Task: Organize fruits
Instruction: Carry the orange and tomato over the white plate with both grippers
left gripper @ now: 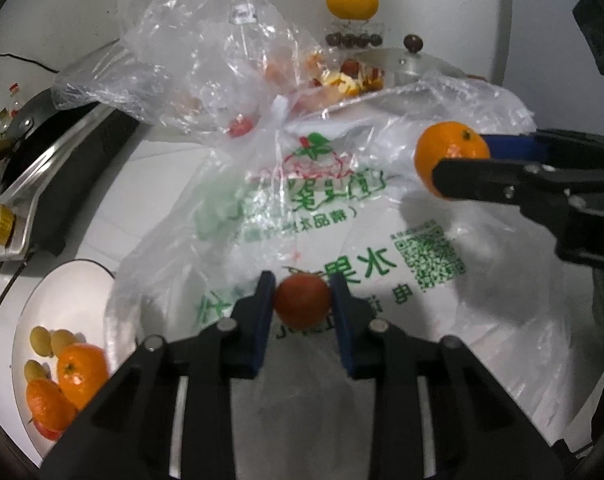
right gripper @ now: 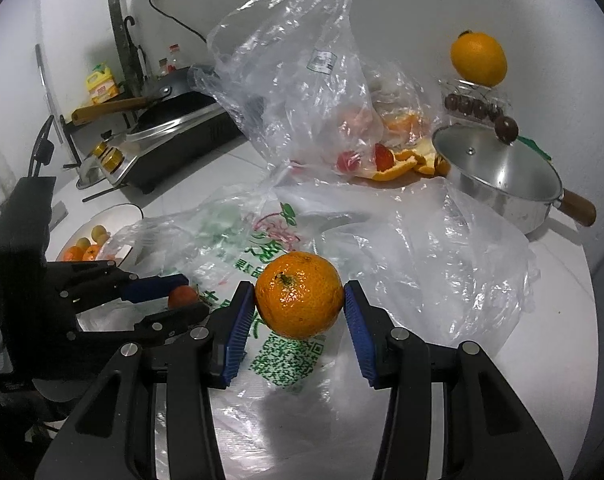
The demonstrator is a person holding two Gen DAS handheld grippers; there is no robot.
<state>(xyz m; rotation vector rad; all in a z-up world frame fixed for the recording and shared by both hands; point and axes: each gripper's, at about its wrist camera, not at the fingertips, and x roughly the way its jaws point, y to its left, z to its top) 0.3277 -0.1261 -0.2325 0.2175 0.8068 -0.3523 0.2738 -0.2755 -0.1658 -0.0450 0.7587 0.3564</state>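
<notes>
My left gripper (left gripper: 301, 281) is shut on a small red fruit (left gripper: 302, 304), its blue pads pressing both sides, just above a white plastic bag with green print (left gripper: 334, 208). From the right wrist view the same gripper (right gripper: 192, 296) and red fruit (right gripper: 181, 296) show at the left. My right gripper (right gripper: 300, 292) is shut on an orange mandarin (right gripper: 300, 300), held over the bag. In the left wrist view that gripper (left gripper: 460, 154) and its mandarin (left gripper: 442, 144) come in from the right. A white plate (left gripper: 70, 280) at lower left holds two mandarins (left gripper: 80, 372) and small yellow-green fruits (left gripper: 42, 340).
A crumpled clear bag (right gripper: 286, 60) with fruit and orange peels (right gripper: 406, 164) stands behind. A steel pot with lid (right gripper: 502, 176) sits at the right, a large orange (right gripper: 478, 64) on a clear box behind it. A stove with a pan (right gripper: 174, 136) stands at the left.
</notes>
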